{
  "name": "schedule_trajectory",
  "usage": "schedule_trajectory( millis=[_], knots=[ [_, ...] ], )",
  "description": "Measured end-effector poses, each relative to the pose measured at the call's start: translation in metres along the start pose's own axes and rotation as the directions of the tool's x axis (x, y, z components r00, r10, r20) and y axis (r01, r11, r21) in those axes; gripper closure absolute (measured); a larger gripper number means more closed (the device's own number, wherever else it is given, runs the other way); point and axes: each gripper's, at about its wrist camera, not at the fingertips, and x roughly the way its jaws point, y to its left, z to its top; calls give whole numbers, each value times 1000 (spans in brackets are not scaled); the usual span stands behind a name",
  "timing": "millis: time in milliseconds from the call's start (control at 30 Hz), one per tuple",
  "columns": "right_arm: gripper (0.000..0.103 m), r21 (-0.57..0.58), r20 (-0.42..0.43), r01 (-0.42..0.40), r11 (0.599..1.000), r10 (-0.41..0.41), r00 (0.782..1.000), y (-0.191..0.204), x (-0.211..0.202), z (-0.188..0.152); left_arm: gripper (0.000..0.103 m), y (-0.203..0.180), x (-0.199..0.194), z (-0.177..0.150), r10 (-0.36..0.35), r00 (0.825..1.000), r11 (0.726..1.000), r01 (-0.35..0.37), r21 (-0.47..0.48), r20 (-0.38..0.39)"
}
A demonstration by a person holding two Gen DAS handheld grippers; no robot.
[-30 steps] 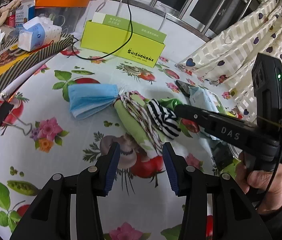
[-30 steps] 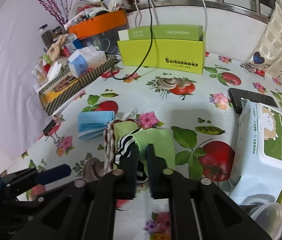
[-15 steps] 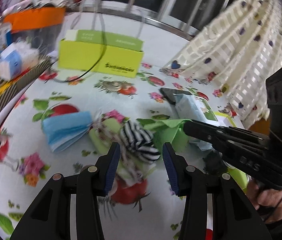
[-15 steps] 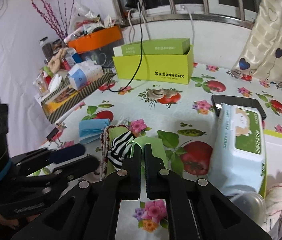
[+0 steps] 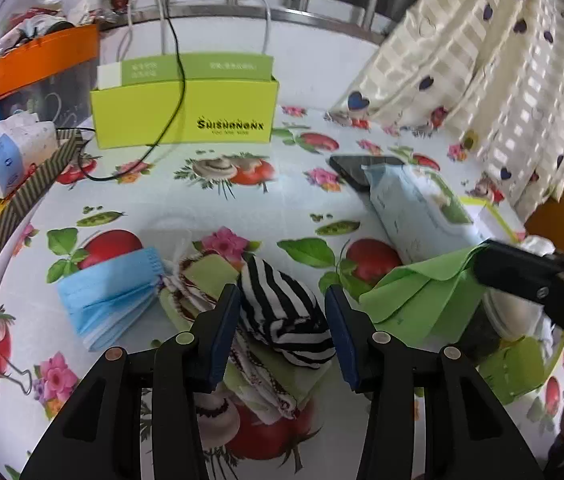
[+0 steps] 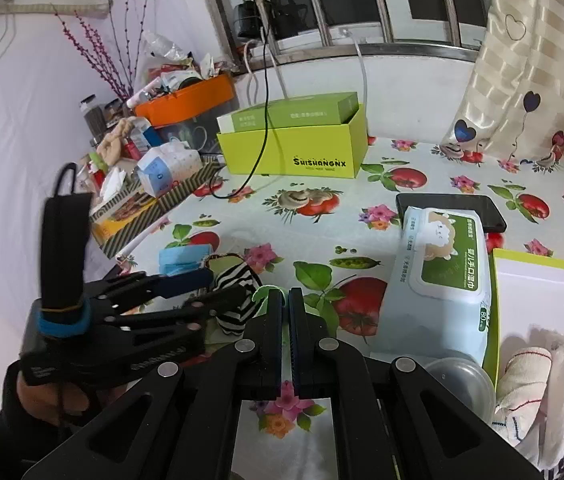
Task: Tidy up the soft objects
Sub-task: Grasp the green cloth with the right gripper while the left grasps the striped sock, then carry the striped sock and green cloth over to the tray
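A black-and-white striped cloth (image 5: 286, 316) lies on a green cloth with a woven trim (image 5: 209, 272). A blue face mask (image 5: 109, 292) lies just left of them on the fruit-print tablecloth. My left gripper (image 5: 282, 316) is open, and its blue pads (image 5: 223, 320) stand on either side of the striped cloth. My right gripper (image 6: 286, 300) is shut on a plain green cloth (image 5: 422, 296), which hangs off the table to the right of the pile. In the right wrist view the striped cloth (image 6: 237, 284) shows between the left gripper's fingers.
A wet-wipes pack (image 6: 446, 272) and a black phone (image 6: 450, 208) lie to the right. A white-lined box (image 6: 538, 280) at the right holds rolled cloths (image 6: 530, 372). A yellow-green box (image 5: 185, 116) stands at the back. Striped boxes and clutter (image 5: 5, 160) line the left.
The right gripper has pulled the green cloth off the pile, up and to the right. The left gripper has moved in and now straddles the striped cloth.
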Motion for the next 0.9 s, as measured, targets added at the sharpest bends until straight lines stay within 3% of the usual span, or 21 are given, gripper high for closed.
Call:
schedule_trajectory(
  millis=[167, 200, 300, 700, 900],
  knots=[
    [99, 7, 8, -8, 1000, 8, 1000, -3, -4, -2, 60, -8, 7, -4, 43, 999, 998, -42, 51, -10],
    [99, 7, 9, -8, 1000, 8, 1000, -3, -5, -2, 77, -10, 7, -5, 47, 999, 997, -47, 59, -8],
    [99, 8, 16, -10, 1000, 9, 1000, -4, -9, -2, 87, -9, 8, -6, 44, 999, 998, -43, 55, -16],
    [99, -9, 53, -24, 1000, 24, 998, 4, -33, -4, 88, -16, -42, -17, -39, 997, 999, 38, 13, 66],
    [99, -40, 26, -42, 998, 43, 999, 14, -45, -18, 88, -19, -66, -31, -58, 995, 998, 58, 4, 85]
  ],
)
